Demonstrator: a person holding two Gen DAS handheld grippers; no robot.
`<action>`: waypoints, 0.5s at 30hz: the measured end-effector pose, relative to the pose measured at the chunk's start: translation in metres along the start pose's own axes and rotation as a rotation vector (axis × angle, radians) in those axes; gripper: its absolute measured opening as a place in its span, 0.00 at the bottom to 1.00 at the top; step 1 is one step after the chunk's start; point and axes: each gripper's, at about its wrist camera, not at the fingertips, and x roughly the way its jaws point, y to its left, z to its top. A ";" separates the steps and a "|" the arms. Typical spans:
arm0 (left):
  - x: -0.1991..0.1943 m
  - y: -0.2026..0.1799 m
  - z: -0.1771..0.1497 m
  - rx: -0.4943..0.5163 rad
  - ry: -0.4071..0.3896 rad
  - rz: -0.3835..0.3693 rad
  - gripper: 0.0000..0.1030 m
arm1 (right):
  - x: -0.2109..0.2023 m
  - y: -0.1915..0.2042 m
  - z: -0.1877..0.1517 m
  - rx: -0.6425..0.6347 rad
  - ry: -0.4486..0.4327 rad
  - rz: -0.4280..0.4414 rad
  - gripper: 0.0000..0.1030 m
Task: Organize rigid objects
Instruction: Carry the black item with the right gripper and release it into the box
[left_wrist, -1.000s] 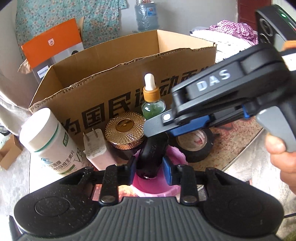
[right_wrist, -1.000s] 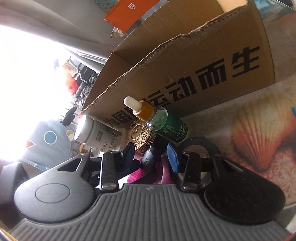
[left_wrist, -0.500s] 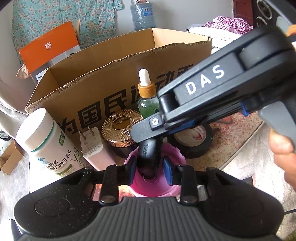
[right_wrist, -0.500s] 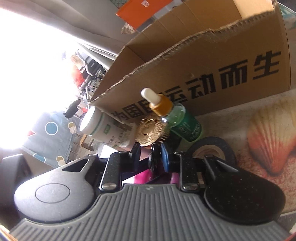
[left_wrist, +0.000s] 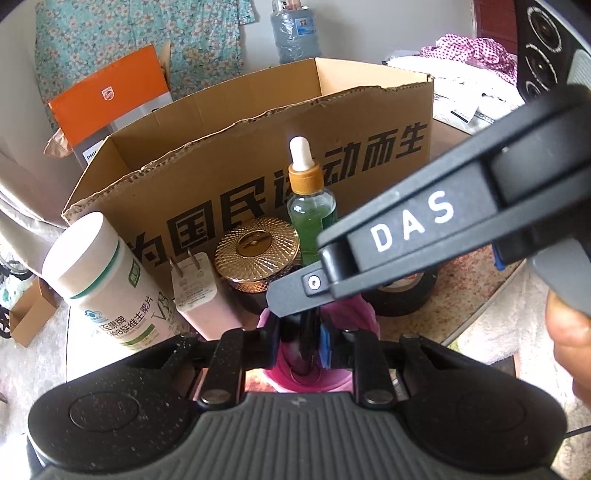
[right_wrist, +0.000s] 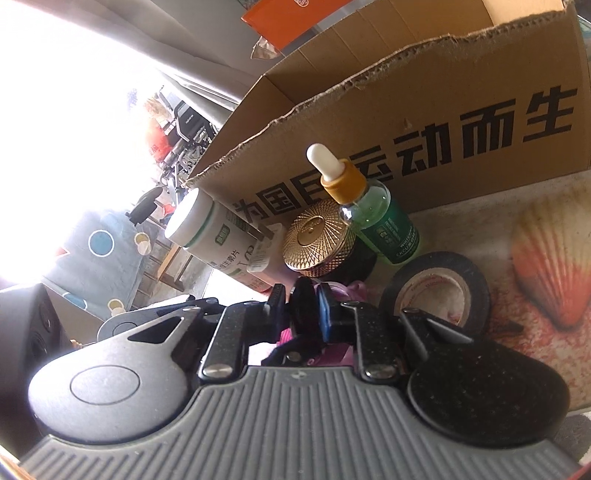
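Observation:
A pink bottle (left_wrist: 306, 376) with a black carry handle (left_wrist: 303, 332) stands right under both grippers. My left gripper (left_wrist: 300, 338) is closing, and its pads press the handle from both sides. The right tool's black body (left_wrist: 406, 229) reaches in from the right above it. In the right wrist view, my right gripper (right_wrist: 301, 310) is closing, with the same black handle (right_wrist: 303, 299) pinched between its pads. Most of the pink bottle (right_wrist: 338, 354) is hidden there.
Behind the bottle stand a white pill bottle (left_wrist: 99, 280), a white plug adapter (left_wrist: 195, 291), a gold-lidded jar (left_wrist: 258, 247), a green dropper bottle (left_wrist: 310, 206) and a black tape roll (left_wrist: 402, 295). An open cardboard box (left_wrist: 258, 155) stands behind them. A hand (left_wrist: 569, 332) shows at the right.
Both pairs of jaws have narrowed onto the black handle. The right tool has slid further left across the left wrist view.

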 end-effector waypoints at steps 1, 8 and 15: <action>-0.002 0.000 0.000 0.003 -0.005 0.005 0.21 | 0.000 0.001 0.000 0.000 -0.001 0.002 0.16; -0.029 0.001 0.008 0.033 -0.063 0.057 0.21 | -0.015 0.020 0.006 -0.053 -0.021 0.024 0.16; -0.071 0.022 0.038 -0.006 -0.152 0.095 0.21 | -0.039 0.061 0.031 -0.175 -0.086 0.077 0.16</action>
